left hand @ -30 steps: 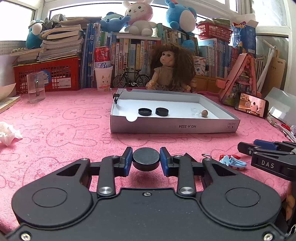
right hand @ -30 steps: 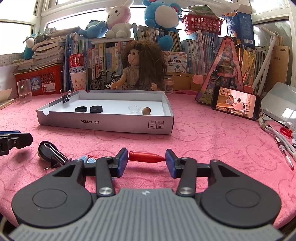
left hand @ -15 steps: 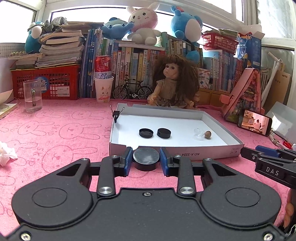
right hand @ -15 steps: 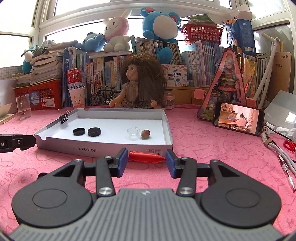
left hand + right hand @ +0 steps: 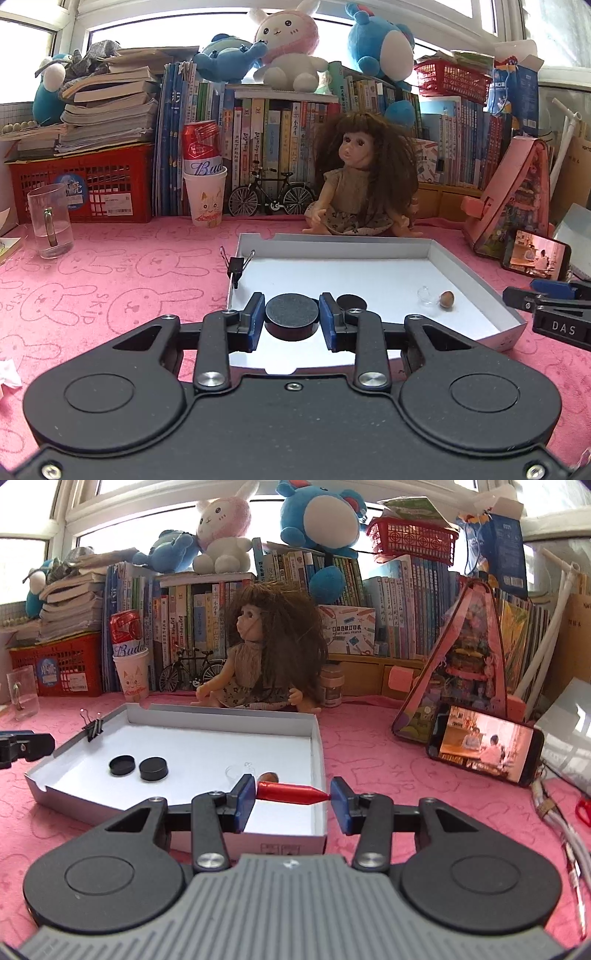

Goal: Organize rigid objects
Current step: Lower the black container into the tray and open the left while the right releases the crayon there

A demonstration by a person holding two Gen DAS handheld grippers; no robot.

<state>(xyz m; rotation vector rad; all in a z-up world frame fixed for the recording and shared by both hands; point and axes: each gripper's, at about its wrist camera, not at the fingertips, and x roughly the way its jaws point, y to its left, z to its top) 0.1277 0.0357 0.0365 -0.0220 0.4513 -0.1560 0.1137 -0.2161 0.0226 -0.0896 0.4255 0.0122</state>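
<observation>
1. Two grippers were each carrying one piece when I looked. My left gripper (image 5: 291,320) sat at lower centre of its view, its blue pads clamped on the rim of a black round disc (image 5: 291,316), one pad on either side.
2. That black round disc hung directly between the fingertips, lying flat, over the near left part of the white box tray (image 5: 480,291).
3. My right gripper (image 5: 293,799) was closed endwise on a red pointed piece (image 5: 291,793): blunt end against the left pad, tip against the right pad, the piece lying level across the gap.
4. The red pointed piece sat at centre frame above the tray's near right corner, close to the right wall.
5. Inside the tray, in the right wrist view, I saw a black cap (image 5: 122,765) and a black puck (image 5: 153,768) side by side at left, not touching.
6. A clear glass bead (image 5: 425,295) and a brown nut (image 5: 447,299) lay just beside each other at right of the tray floor.
7. A binder clip (image 5: 236,266) was clipped on the tray's left wall, toward the far end.
8. I could not tell whether either held piece touched the tray floor.
</observation>
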